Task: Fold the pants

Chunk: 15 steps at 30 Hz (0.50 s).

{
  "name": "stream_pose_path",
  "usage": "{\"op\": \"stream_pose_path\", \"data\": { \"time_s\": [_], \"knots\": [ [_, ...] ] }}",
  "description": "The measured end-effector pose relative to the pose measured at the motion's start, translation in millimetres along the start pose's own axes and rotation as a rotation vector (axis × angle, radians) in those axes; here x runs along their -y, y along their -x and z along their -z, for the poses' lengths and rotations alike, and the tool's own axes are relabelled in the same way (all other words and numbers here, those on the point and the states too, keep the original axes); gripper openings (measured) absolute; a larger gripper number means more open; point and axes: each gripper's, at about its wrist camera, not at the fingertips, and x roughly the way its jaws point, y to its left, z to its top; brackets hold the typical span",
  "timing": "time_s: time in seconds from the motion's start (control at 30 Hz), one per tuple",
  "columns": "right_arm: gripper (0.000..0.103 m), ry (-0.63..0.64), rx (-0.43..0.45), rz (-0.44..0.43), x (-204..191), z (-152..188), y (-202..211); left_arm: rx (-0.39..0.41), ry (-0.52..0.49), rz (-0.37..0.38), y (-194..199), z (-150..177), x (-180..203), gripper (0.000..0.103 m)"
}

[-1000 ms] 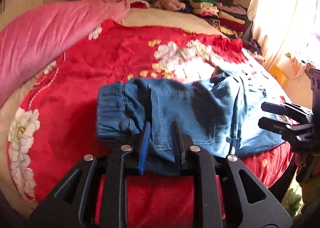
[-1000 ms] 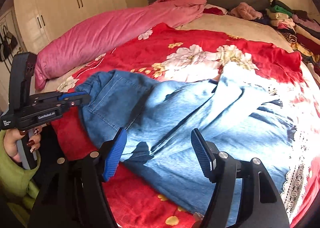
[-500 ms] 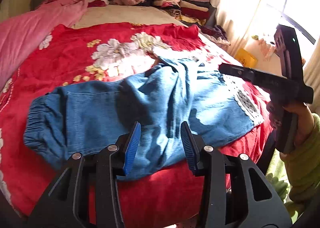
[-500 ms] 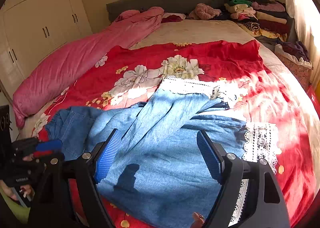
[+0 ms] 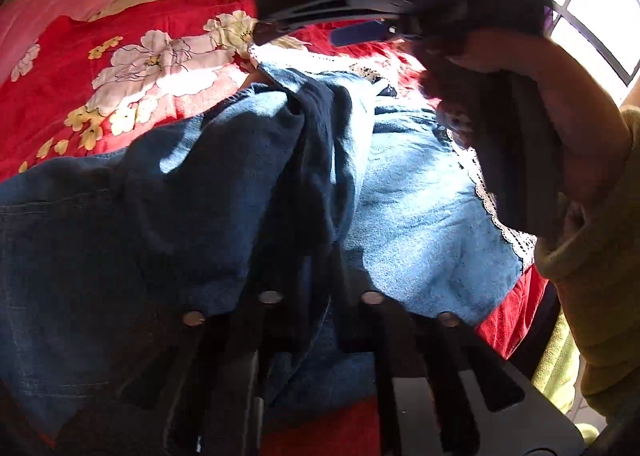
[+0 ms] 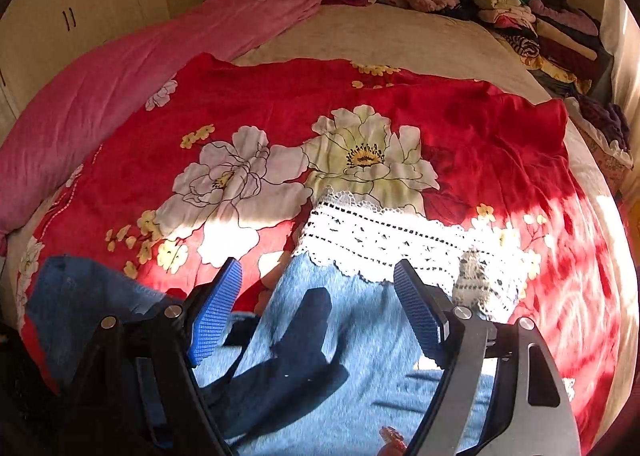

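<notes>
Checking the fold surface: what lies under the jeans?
The jeans lie on a red floral blanket, visible all around them. Anything directly beneath the denim is covered.

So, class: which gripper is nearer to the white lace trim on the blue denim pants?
Right. The right gripper hovers open just short of the white lace trim. The left gripper sits further back, buried in folds of the blue denim pants.

Left tongs pushed into pants — right tongs moved over them
</notes>
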Motion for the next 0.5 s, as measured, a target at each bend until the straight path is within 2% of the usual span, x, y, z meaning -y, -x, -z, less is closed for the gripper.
{"op": "stream_pose_path", "data": {
  "time_s": [0.13,0.23,0.27,0.3,0.33,0.37,0.4,0.5],
  "knots": [
    [0.077,-0.016,-0.060,0.076,-1.4,-11.6,-36.6,0.018,-0.055,0.005,0.8,7.7,10.3,0.000],
    [0.077,0.012,-0.061,0.139,-3.2,-17.5,-53.2,0.027,-0.083,0.007,3.3,9.9,12.9,0.000],
    [0.071,0.026,-0.059,0.159,-2.7,-18.7,-57.2,0.027,-0.086,0.009,3.6,10.1,12.3,0.000],
    [0.061,0.041,-0.057,0.168,-0.2,-19.0,-60.5,0.025,-0.085,0.014,3.9,10.3,10.7,0.000],
    [0.037,0.048,-0.063,0.152,4.4,-18.4,-62.6,0.025,-0.080,0.018,4.6,10.4,8.8,0.000],
    [0.021,0.044,-0.060,0.142,9.8,-16.9,-61.5,0.027,-0.075,0.020,5.0,10.7,7.4,0.000],
    [0.014,0.043,-0.042,0.139,15.1,-14.6,-56.0,0.028,-0.070,0.022,6.7,10.9,5.5,0.000],
    [0.011,0.013,0.036,0.108,32.6,-4.5,-22.3,0.034,-0.064,0.024,8.3,12.3,3.3,0.000]
  ]
}}
